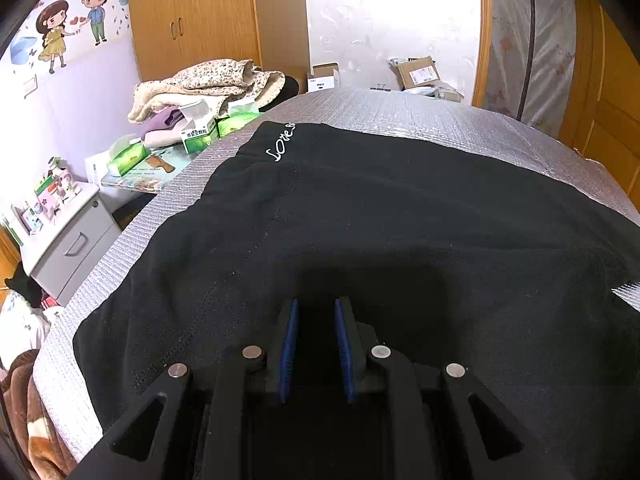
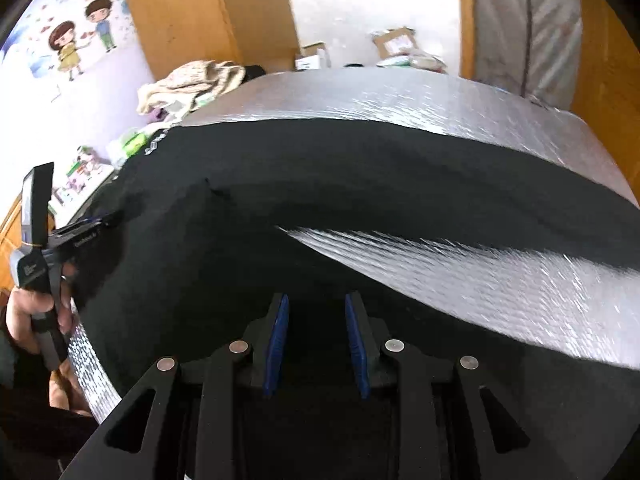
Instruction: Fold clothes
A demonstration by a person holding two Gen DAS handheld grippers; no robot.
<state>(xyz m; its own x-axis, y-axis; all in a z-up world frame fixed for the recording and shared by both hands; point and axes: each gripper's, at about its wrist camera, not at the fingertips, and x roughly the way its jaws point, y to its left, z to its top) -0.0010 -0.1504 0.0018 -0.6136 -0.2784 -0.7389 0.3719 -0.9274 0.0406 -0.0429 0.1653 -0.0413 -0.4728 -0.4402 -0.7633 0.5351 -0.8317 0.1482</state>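
The black knit garment with small white lettering (image 1: 360, 216) lies spread across a silver, ribbed, quilted mat (image 1: 420, 108) that covers a bed or table. In the left wrist view it lies mostly flat, its lettered edge at the far left; whether it is trousers or a top cannot be told. In the right wrist view a wedge of bare silver mat shows between two stretches of black cloth, so the garment seems to divide there, or one part is laid at an angle.

The left gripper (image 1: 316, 312) hovers low over the near part of the cloth, its blue-padded fingers (image 1: 289, 340) parted with nothing between them. The right gripper (image 2: 316, 308) is likewise held apart and empty, just above the near edge of the cloth. In the right wrist view, a hand (image 2: 32, 312) grips the left tool's handle at the far left.

Judging from this, the step in hand is either lining up on the cloth to take hold for a fold, or letting go after laying a part down; the scene fits both. Any fold to come would call for pinching a single edge cleanly and keeping the soft, limp cloth from bunching.

Beyond the mat stand a wooden wardrobe (image 1: 192, 16) and green tissue packs (image 1: 200, 136).
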